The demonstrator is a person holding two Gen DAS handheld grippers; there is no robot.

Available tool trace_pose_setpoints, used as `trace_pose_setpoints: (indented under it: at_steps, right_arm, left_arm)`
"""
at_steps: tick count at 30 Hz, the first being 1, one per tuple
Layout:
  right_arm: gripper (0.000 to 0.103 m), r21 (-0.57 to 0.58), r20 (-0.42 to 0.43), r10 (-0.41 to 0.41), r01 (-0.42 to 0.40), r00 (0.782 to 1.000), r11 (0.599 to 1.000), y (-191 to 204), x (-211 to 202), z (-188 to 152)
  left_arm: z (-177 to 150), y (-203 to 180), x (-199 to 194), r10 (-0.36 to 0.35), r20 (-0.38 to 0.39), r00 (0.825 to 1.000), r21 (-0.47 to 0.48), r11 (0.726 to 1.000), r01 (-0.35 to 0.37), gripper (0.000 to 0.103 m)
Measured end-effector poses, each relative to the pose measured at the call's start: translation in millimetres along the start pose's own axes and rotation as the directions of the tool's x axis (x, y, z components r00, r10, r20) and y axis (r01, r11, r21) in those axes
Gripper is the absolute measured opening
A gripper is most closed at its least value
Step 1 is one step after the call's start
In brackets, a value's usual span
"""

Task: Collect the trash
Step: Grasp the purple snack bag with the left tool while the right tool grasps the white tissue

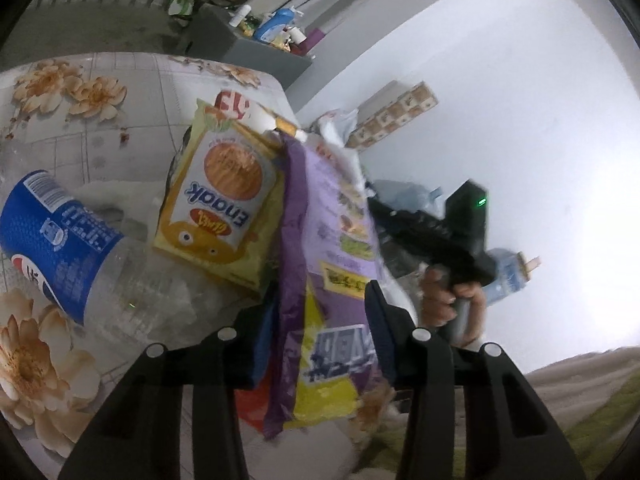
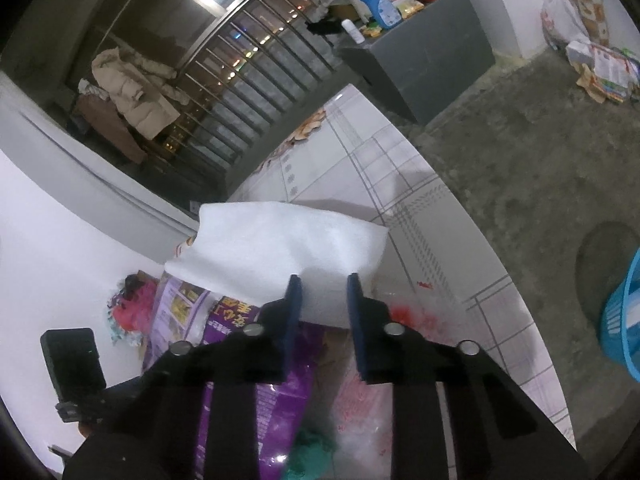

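My left gripper (image 1: 320,320) is shut on a purple snack bag (image 1: 332,240), which stands up between its blue pads above the floral table (image 1: 120,92). A yellow Enaak packet (image 1: 224,208) leans just left of the bag. Further left, a clear Pepsi bottle (image 1: 60,248) with a blue label lies on its side. In the right wrist view, my right gripper (image 2: 324,292) is shut on the near edge of a white foam sheet (image 2: 288,240), held up over the purple bag (image 2: 280,400) and some pink-speckled plastic (image 2: 360,400). A hand (image 1: 444,300) grips the right gripper's handle.
A blue plastic basket (image 2: 624,320) stands on the concrete floor to the right of the table (image 2: 360,152). A grey cabinet (image 2: 432,60) cluttered with bottles stands beyond the table's far end. A railing with hanging coats lies behind, and a white wall sits close by.
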State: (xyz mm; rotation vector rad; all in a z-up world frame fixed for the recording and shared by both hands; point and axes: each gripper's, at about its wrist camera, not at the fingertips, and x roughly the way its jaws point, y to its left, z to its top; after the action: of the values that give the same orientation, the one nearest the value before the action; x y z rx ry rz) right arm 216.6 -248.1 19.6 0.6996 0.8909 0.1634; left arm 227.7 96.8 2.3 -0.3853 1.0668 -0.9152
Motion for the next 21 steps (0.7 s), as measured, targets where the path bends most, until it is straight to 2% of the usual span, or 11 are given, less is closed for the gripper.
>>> trace_pose_setpoints:
  at_steps: [4, 8, 15, 21]
  right_arm:
    - [0.007, -0.006, 0.017, -0.004, 0.005, 1.0, 1.0, 2.2, -3.6, -2.6]
    - [0.003, -0.02, 0.047, 0.002, -0.001, 0.999, 1.0, 6.3, -11.3, -2.5]
    - [0.0, -0.03, 0.091, 0.035, -0.033, 0.995, 0.999, 11.5, -27.6, -5.2]
    - [0.0, -0.044, 0.127, 0.036, -0.03, 0.991, 0.999, 17.0, -37.4, -4.5]
  left_arm:
    - [0.8, 7.0, 10.6, 0.014, -0.005, 1.0, -0.025, 1.0, -0.014, 0.026]
    - [0.9, 8.6, 4.4, -0.021, 0.019, 1.0, -0.029, 0.999, 0.022, 0.018]
    - [2.8, 5.7, -11.0, -0.068, 0.082, 0.994, -0.025, 0.997, 0.07, 0.009]
    - [3.5, -8.1, -28.1, -0.103, 0.136, 0.985, 0.017, 0.995, 0.102, 0.004]
